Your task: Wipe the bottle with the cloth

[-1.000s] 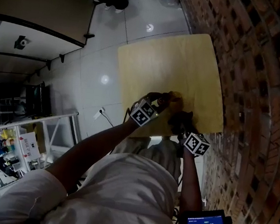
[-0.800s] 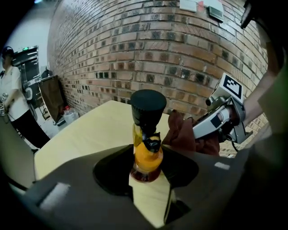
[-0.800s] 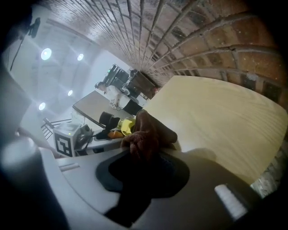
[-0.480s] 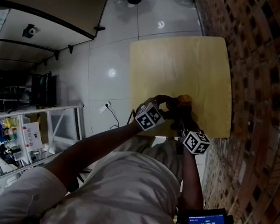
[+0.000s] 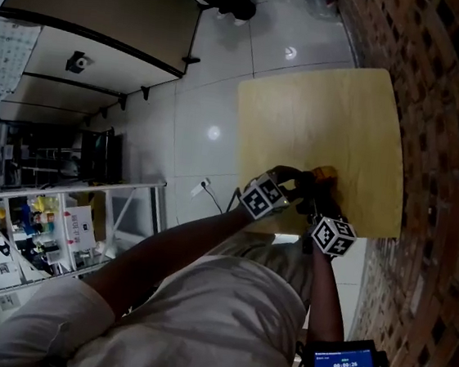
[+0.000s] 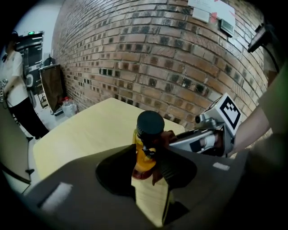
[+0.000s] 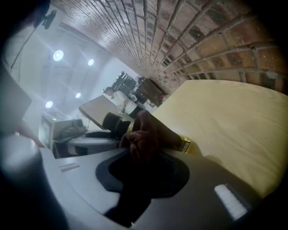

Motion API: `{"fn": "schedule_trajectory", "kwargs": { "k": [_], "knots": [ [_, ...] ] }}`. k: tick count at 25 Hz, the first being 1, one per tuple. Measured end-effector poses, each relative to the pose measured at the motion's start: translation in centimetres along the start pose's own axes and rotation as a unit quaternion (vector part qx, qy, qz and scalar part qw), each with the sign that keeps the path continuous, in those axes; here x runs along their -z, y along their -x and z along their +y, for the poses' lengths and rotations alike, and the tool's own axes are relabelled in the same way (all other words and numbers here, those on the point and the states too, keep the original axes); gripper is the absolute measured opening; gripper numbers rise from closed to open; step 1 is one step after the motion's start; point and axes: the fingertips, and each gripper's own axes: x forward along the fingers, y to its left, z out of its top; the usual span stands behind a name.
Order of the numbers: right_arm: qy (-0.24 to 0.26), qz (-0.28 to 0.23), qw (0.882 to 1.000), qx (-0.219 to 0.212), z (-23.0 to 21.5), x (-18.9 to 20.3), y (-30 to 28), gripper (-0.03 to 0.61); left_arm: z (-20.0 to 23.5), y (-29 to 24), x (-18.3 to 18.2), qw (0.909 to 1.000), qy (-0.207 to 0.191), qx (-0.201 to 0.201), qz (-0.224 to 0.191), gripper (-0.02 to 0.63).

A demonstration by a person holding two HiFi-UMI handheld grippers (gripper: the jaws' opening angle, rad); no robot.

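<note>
A yellow bottle (image 6: 146, 150) with a black cap (image 6: 150, 123) stands near the front edge of the wooden table (image 5: 328, 116). It sits between the jaws of my left gripper (image 6: 148, 173), which are closing on its body. My right gripper (image 7: 139, 157) is shut on a dark red-brown cloth (image 7: 141, 137), which is pressed against the side of the bottle (image 7: 175, 139). In the left gripper view the cloth (image 6: 167, 137) shows beside the bottle's neck, with the right gripper (image 6: 204, 137) coming in from the right. In the head view both grippers meet at the bottle (image 5: 323, 174).
A brick wall (image 5: 442, 121) runs along the table's right side. The table's front edge (image 5: 347, 233) lies just under the grippers. A tiled floor (image 5: 215, 95) with a cable and socket is to the left. A shelf rack (image 5: 60, 225) and a standing person (image 6: 13, 90) are farther off.
The head view has swung, so the table and both grippers sit further right in frame. The grippers have stayed together at the bottle near the front edge.
</note>
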Motion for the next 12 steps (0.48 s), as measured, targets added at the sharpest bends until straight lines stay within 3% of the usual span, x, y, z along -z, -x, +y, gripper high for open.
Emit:
{"fn": "schedule_trajectory", "kwargs": {
  "k": [7,12],
  "knots": [
    [-0.024,0.038,0.997,0.067,-4.2,2.8,-3.3,0.075,0.3,0.1,0.0,1.0000,0.007,-0.006,0.000,0.158],
    [-0.038,0.110,0.986,0.120,-7.6,4.2,-4.9,0.075,0.0,0.0,-0.1,1.0000,0.008,0.000,0.004,0.160]
  ]
}}
